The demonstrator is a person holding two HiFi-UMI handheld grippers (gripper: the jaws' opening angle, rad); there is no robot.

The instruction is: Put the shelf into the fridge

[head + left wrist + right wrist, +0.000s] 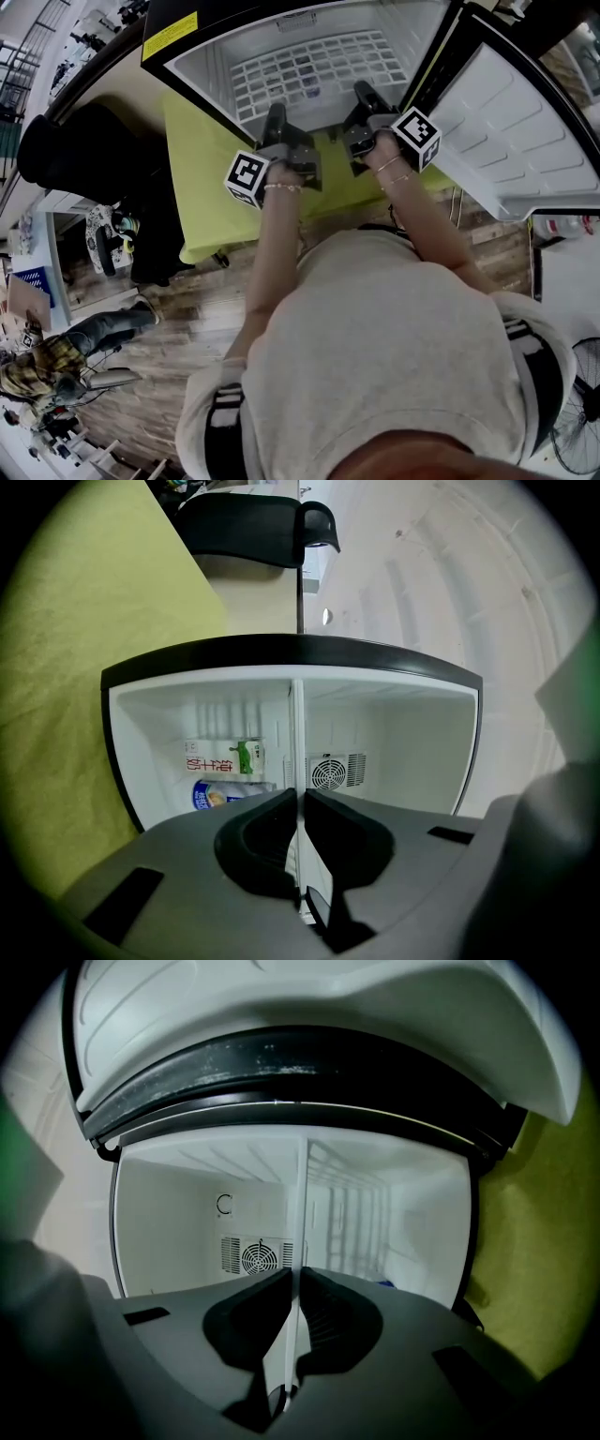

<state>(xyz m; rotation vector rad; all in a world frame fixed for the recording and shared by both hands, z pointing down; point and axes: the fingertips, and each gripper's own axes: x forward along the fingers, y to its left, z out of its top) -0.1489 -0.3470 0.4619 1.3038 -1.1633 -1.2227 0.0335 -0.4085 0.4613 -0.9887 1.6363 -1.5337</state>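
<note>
The white shelf [309, 70] lies inside the open fridge [216, 66], its front edge towards me. Both grippers hold that front edge. My left gripper [276, 116] is shut on the shelf's left part, and my right gripper [363, 94] is shut on its right part. In the left gripper view the shelf [295, 728] shows edge-on as a thin white line running from the closed jaws of the left gripper [300, 803] into the cabinet. The right gripper view shows the same thin shelf edge [302, 1208] pinched between the jaws of the right gripper [293, 1283].
The fridge door [525, 131] stands open at the right. A milk carton [225, 758] and a blue can [217, 795] sit in the fridge on one side of the shelf. A fan vent [328, 773] is on the back wall. A yellow-green cloth [202, 178] covers the table.
</note>
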